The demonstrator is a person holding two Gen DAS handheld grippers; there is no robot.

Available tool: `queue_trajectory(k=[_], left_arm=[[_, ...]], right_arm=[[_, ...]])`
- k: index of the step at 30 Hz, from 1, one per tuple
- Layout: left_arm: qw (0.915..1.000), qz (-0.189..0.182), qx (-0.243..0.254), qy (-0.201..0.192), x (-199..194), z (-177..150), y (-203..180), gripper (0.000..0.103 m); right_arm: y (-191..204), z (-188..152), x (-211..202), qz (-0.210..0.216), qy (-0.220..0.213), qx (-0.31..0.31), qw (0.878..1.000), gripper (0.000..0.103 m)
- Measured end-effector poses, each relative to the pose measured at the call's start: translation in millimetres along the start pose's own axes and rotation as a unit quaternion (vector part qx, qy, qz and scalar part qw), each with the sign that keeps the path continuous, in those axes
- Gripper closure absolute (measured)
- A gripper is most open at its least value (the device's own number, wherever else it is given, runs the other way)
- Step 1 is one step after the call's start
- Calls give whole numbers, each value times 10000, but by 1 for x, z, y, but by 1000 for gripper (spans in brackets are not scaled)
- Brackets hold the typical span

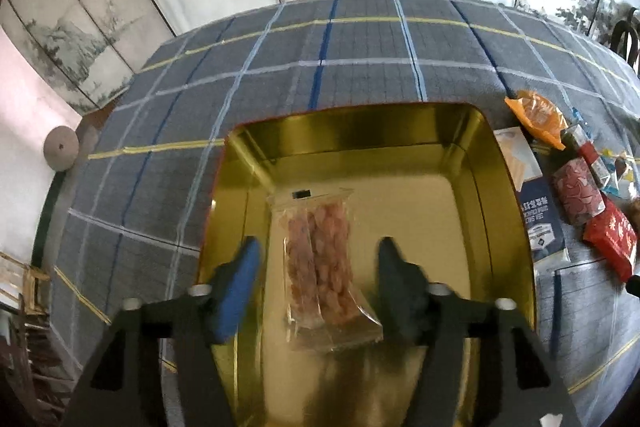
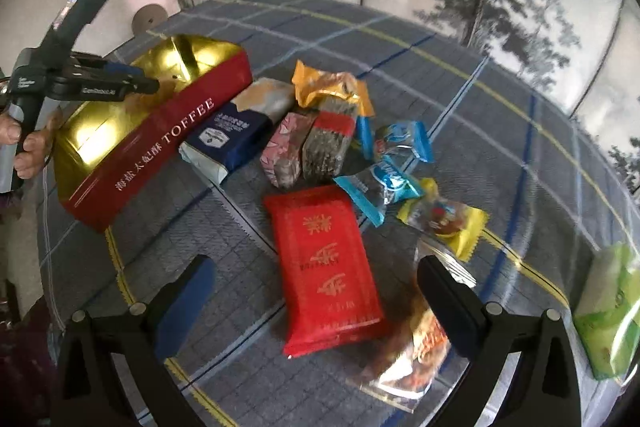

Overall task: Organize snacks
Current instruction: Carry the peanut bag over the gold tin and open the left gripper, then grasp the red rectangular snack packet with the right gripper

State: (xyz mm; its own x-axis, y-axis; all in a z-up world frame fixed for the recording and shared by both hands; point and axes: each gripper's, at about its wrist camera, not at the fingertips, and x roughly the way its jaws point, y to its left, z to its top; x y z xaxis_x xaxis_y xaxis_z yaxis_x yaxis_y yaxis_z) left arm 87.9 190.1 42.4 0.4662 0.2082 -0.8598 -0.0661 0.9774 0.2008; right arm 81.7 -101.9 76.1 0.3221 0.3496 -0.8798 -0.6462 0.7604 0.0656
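A gold-lined tin (image 1: 360, 119) sits on the plaid cloth; its red outer wall (image 2: 172, 131) reads TOFFEE. Inside it lies a clear packet of pinkish snacks (image 1: 320, 227), flat on the gold floor. My left gripper (image 1: 319, 247) hangs over the tin, open, one finger on each side of that packet with gaps showing. From the right wrist view the left gripper (image 2: 144, 79) is seen held by a hand above the tin. My right gripper (image 2: 316, 263) is open above a red packet (image 2: 328, 267), which lies on the cloth between its fingers.
Loose snacks lie right of the tin: a navy-and-white packet (image 2: 224, 139), an orange one (image 2: 328, 87), a pink one (image 2: 284, 147), blue candies (image 2: 392, 163), a yellow candy (image 2: 448, 219), a clear brown-filled packet (image 2: 412, 347) and a green packet (image 2: 608, 315). A painted screen stands behind the table.
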Motion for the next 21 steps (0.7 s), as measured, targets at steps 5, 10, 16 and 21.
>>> queue_trajectory(k=[5, 10, 16, 21], left_arm=[[9996, -147, -196, -121, -19, -7, 6, 39], [9978, -394, -481, -240, -48, -31, 9, 38], [9963, -470, -577, -430, -82, -69, 5, 38], [9953, -517, -664, -470, -104, -102, 9, 37]], right_arm=[[-3, 9, 16, 244, 351, -6, 9991, 2], [-3, 10, 33, 310, 721, -54, 9969, 15], [5, 11, 32, -124, 904, -150, 9957, 35], [24, 12, 25, -422, 960, -160, 9944, 57]])
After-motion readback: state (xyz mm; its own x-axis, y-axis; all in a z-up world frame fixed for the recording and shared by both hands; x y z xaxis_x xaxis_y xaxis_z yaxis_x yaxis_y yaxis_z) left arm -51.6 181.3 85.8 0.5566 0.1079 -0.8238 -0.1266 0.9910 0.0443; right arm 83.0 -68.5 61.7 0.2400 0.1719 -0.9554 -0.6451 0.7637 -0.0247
